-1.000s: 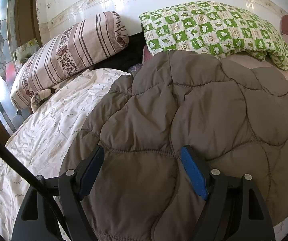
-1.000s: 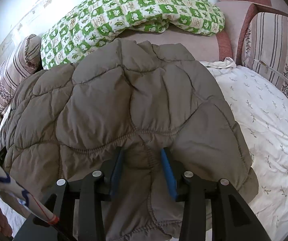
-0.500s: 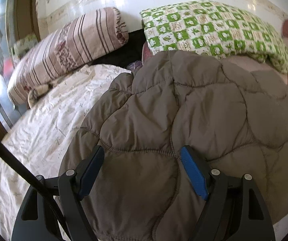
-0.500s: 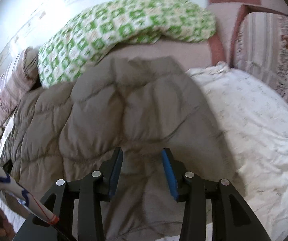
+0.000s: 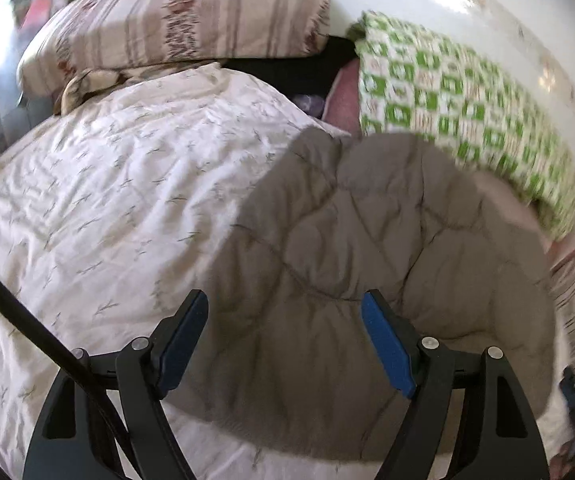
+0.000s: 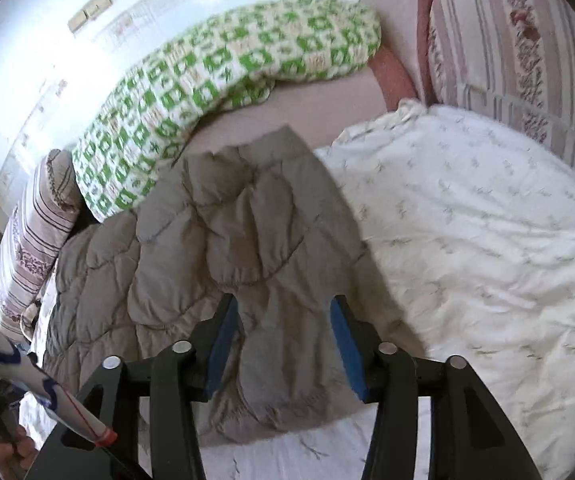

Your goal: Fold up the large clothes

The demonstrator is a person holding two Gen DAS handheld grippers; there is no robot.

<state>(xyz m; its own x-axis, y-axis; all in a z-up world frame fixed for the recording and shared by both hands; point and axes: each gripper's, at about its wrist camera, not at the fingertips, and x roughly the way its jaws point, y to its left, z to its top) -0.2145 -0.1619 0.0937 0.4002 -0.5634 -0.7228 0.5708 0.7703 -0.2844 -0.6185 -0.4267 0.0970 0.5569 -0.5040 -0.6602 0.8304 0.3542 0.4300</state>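
Jacket: the grey quilted jacket (image 5: 367,240) is lying on the floral bedsheet (image 5: 107,200), now bunched narrower than before.
Left gripper (image 5: 285,334): spread wide, gripping nothing, swinging leftward since earlier.
Right gripper (image 6: 281,340): half-closed astride the hem; grip unclear.
Background: green checkered blanket (image 6: 215,76) staying put.

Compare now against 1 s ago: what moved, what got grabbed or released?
The brown quilted jacket has been drawn in: it covered most of the left view, and white sheet now shows to its left. In the right view it looks narrower and bunched. The right gripper, about as wide as before, straddles a fold; grip unclear. The left gripper stayed open. Green blanket and striped pillow lie unchanged.
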